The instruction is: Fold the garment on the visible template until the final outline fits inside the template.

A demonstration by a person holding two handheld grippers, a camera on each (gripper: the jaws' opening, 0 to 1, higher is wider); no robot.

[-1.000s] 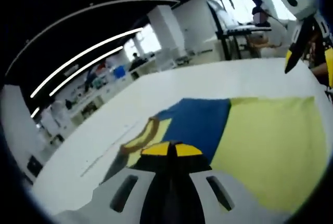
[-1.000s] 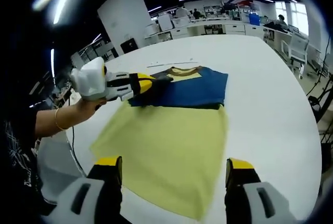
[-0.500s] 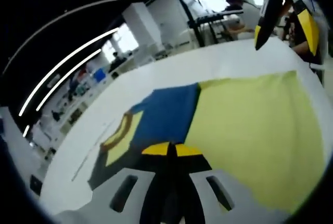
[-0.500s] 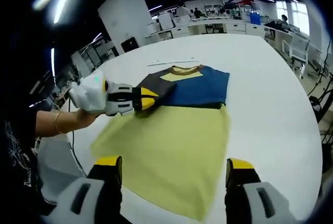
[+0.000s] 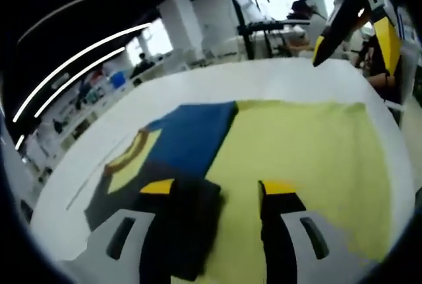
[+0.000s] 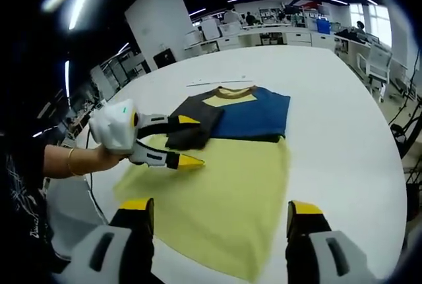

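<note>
Two grippers are logged, both with jaws apart and nothing held.

Left gripper (image 6: 177,140): in the right gripper view it is seen entering from 9 o'clock, held in a hand (image 6: 109,157), jaws spread around the near edge of the dark sleeve (image 6: 191,132), one yellow tip just beside the sleeve, the other over the yellow body. In its own view the sleeve (image 5: 188,221) lies between the jaws toward the 7 o'clock one, and contact cannot be judged.

Right gripper (image 6: 221,208): jaws wide, hovering over the hem end of the garment (image 6: 214,185); it is also seen at 1 o'clock in the left gripper view (image 5: 321,45), above the table.

Garment: spread flat on the white table (image 6: 330,126), long axis running from 6 to 12 o'clock in the right gripper view, collar (image 6: 232,91) and blue chest panel (image 6: 254,116) at the far end, yellow body toward the right gripper. The left sleeve is already laid inward.

Relation governing the next move: the hem lies directly ahead of the right gripper, which is judged the nearer claw for it; the collar end is nearer the left. A thin line beyond the collar may belong to the template, but this cannot be confirmed.
</note>
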